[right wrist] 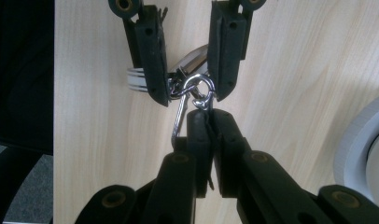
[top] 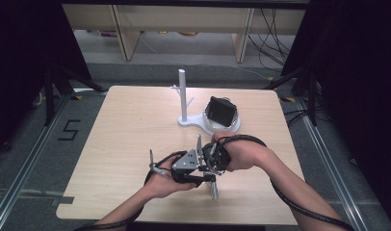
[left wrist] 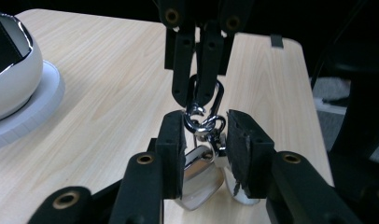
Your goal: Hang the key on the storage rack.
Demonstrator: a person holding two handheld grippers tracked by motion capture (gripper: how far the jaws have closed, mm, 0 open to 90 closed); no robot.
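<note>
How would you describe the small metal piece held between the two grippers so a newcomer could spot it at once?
Start at the wooden table, then find the two hand-held grippers meeting near its front edge. Between them hangs a shiny keychain clasp: the right gripper is shut on its snap hook, and the left gripper brackets its swivel ring. It is chrome, unlike the white stand behind.

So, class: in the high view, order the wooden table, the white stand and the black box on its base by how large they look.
1. wooden table
2. white stand
3. black box
</note>
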